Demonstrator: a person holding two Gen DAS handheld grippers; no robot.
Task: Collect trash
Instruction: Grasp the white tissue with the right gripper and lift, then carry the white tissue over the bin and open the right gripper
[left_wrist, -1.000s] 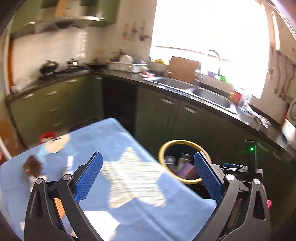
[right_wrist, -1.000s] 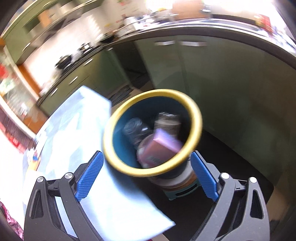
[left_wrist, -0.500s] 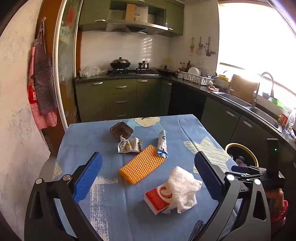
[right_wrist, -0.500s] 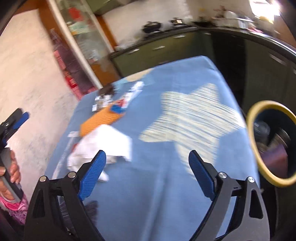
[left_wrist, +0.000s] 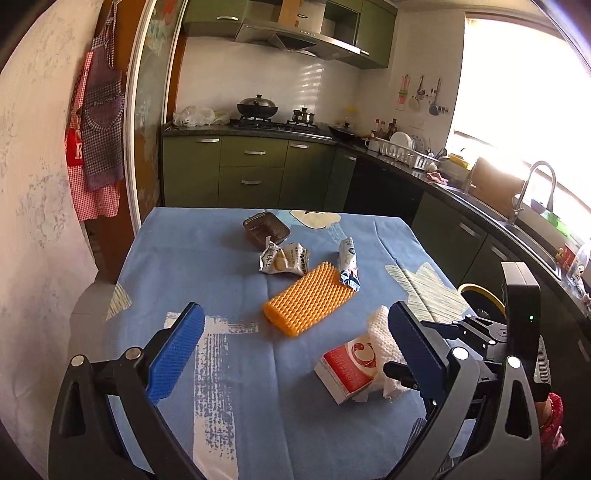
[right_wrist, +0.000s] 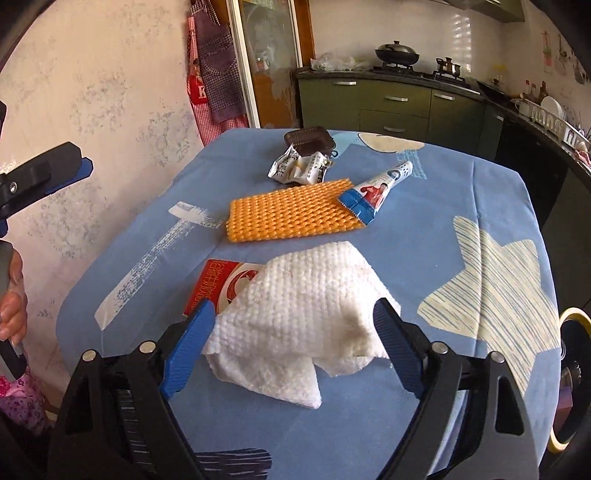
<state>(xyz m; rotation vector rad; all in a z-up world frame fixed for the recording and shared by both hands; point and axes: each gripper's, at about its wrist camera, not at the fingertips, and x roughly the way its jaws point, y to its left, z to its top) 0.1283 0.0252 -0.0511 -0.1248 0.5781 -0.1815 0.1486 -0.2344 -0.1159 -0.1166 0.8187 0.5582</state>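
Right gripper (right_wrist: 293, 345) closing astride crumpled paper towel (right_wrist: 306, 295), seemingly lengthwise toward it; left gripper (left_wrist: 291, 350) open.

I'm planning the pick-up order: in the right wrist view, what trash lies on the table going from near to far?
White paper towel → red carton partly under it → orange ridged mat → crumpled wrapper → dark plastic tray. The tube's place overlaps the mat's, so I leave it out.

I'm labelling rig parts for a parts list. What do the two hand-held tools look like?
Both match: the left tool and the right tool have black angular frames, silver rivets and blue ribbed finger pads. A pink floral sleeve shows at one wrist.
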